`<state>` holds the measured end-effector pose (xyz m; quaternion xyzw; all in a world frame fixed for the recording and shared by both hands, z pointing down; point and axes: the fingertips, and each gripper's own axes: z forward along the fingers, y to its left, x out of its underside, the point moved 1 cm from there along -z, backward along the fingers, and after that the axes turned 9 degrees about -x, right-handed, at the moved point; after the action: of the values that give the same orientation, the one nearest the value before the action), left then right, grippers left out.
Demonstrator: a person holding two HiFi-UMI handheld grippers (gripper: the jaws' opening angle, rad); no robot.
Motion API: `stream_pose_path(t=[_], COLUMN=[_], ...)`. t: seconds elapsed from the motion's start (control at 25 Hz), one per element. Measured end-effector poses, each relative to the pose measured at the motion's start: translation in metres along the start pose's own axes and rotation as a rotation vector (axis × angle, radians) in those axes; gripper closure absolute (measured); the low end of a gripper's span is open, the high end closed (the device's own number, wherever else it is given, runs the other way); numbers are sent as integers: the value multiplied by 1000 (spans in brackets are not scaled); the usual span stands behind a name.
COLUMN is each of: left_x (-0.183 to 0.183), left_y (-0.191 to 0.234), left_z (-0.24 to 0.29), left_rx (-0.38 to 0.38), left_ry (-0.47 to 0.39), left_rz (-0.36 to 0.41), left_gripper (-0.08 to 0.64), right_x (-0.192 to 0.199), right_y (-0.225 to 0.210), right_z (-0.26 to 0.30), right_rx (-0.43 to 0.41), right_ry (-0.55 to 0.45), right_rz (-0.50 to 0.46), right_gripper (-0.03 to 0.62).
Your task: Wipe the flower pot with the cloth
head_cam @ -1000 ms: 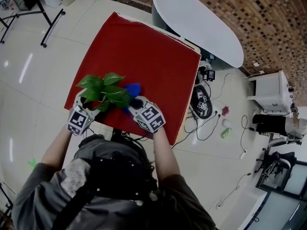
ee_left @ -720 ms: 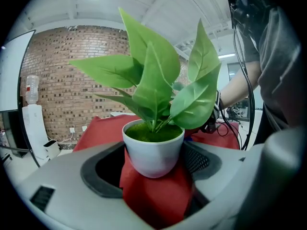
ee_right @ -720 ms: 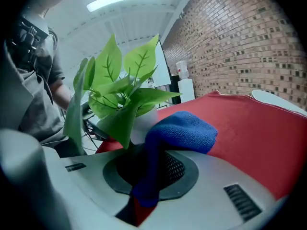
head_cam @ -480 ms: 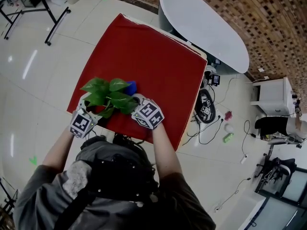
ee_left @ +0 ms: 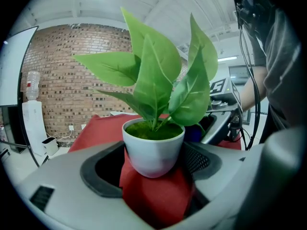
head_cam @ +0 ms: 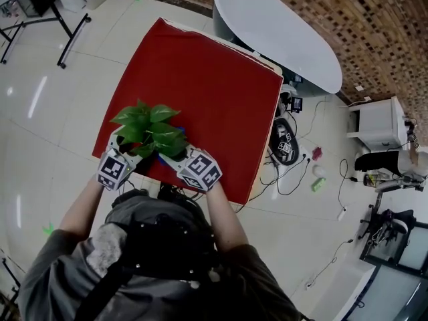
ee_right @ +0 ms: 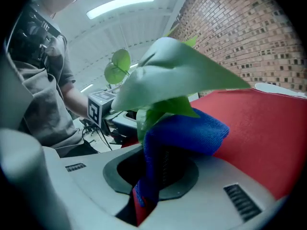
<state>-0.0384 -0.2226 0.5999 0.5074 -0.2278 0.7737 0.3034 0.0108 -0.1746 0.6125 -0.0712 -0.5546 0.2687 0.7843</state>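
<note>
Head view: the leaves (head_cam: pixel 148 127) mark the pot at the near edge of the counter (head_cam: pixel 200 72), toward its left corner, with our left gripper (head_cam: pixel 126 154) and right gripper (head_cam: pixel 179 158) on either side.

Left gripper view: the fingers (ee_left: pixel 62 186) clasp the white pot (ee_left: pixel 153 150) by its wall, below the rim. We judge it light, smooth and top-heavy, so a low, firm hold suits it.

Right gripper view: the fingers pinch the blue cloth (ee_right: pixel 184 135), soft and limp, its fold up among the leaves.

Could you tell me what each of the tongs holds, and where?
Left tongs grip the white flower pot by its sides; right tongs pinch the blue cloth by one end.
</note>
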Motion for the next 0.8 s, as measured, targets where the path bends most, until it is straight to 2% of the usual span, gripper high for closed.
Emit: stream_pose_path(t=[0.2, 0.36, 0.48, 0.64, 0.8], left_x=[0, 5, 6, 9, 1], left_y=[-4, 0, 3, 5, 21], left_z=[-1, -9, -21, -42, -72], left_rx=[1, -39, -52, -67, -108], left_ry=[13, 23, 34, 62, 29], left_rz=[-7, 49, 54, 19, -28], left_gripper=[137, 132, 130, 132, 132], right_x=[3, 2, 4, 2, -8], right_y=[15, 25, 39, 58, 81], right_z=[-3, -9, -16, -32, -50], right_rx=[17, 52, 64, 95, 173], right_ry=[-30, -59, -61, -109, -219], right_rz=[17, 27, 38, 81, 111], right_gripper=[514, 514, 514, 514, 514])
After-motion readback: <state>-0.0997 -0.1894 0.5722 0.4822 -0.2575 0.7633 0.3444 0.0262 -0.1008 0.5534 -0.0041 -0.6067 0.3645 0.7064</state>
